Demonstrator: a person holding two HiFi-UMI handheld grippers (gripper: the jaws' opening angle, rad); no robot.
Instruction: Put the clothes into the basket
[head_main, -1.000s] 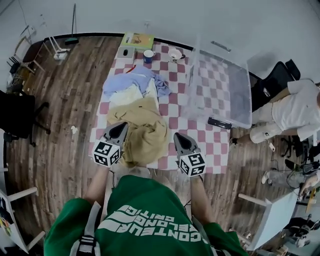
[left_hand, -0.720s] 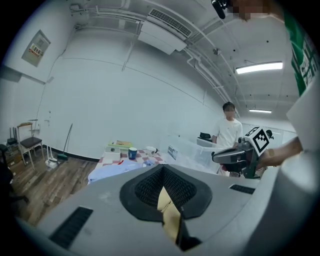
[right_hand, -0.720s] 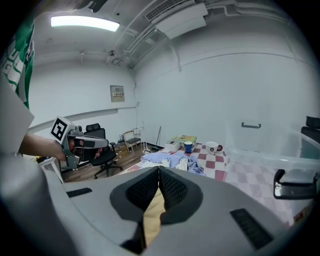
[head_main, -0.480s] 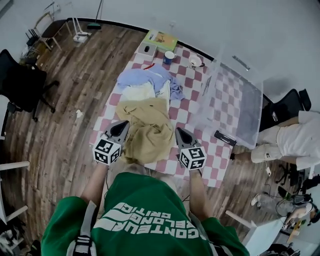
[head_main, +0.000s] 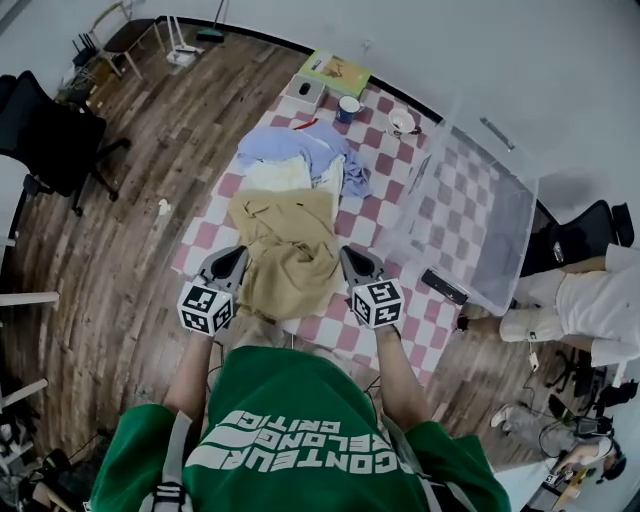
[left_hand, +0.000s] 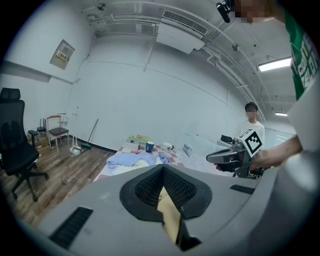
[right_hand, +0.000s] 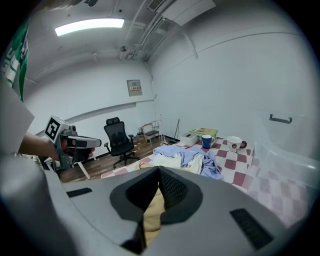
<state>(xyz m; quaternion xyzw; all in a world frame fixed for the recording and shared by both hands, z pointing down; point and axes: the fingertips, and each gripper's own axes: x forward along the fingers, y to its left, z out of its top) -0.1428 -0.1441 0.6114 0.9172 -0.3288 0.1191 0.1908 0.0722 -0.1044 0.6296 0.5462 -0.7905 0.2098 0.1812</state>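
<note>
A tan garment (head_main: 285, 255) lies spread on the checked table (head_main: 215, 225), its near edge hanging over the front. My left gripper (head_main: 232, 260) is at the garment's left side and my right gripper (head_main: 350, 257) at its right side. Both are shut, with tan cloth (left_hand: 170, 215) showing in the left jaws and tan cloth (right_hand: 152, 212) in the right jaws. Behind it lie blue clothes (head_main: 300, 148) and a cream cloth (head_main: 285, 178). The clear plastic basket (head_main: 500, 215) stands on the table's right part and looks bare inside.
At the table's far end are a blue cup (head_main: 348, 105), a white mug (head_main: 403, 122), a grey box (head_main: 305, 92) and a green box (head_main: 335, 72). A black device (head_main: 443, 286) lies by the basket. A person (head_main: 590, 310) sits at right; an office chair (head_main: 50, 130) stands at left.
Both grippers have sunk a little and stay at the tan garment's two sides. The head view has swung, so the table now sits more slanted in the picture.
</note>
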